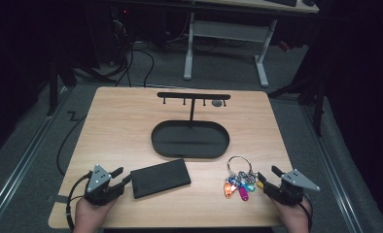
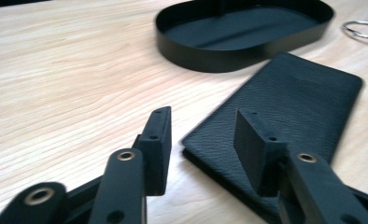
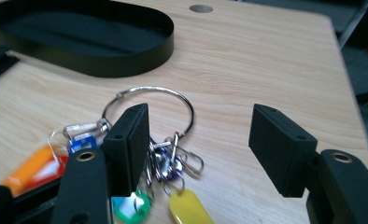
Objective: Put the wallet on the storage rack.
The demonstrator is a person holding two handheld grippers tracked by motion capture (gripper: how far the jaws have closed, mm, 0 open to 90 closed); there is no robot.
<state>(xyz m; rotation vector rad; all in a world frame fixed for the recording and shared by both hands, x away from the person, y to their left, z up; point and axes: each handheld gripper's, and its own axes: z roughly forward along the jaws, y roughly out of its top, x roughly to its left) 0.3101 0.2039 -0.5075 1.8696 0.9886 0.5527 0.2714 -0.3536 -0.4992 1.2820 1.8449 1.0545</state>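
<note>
**Both grippers resting at the near edge, jaws apart, nothing held**

We are seeing the left gripper (image 1: 123,175) lying low at the near left of the table (image 1: 121,121), the hand behind it coming in from the near edge with the wrist flat and the jaws pointing right and slightly far. In the left gripper view its jaws are standing partly open; the near left corner of the black wallet (image 2: 285,112) is lying between and just ahead of them, and the pads are not pressing on it. The wallet is lying flat on the wood, just right of this gripper and near of the black oval tray (image 1: 160,145).

We are seeing the right gripper (image 1: 269,176) at the near right, its hand likewise low at the edge, jaws pointing left and far. Its jaws are standing wide apart and gripping nothing. The key bunch (image 3: 147,140) is lying on the table just left of it: in the right gripper view the left jaw is sitting over the coloured tags, while the silver ring is lying beyond the tips. Whether that jaw is touching the keys we cannot tell.

The tray is sitting mid-table, far of both items, carrying a hook stand (image 1: 193,96) at its far side.
</note>
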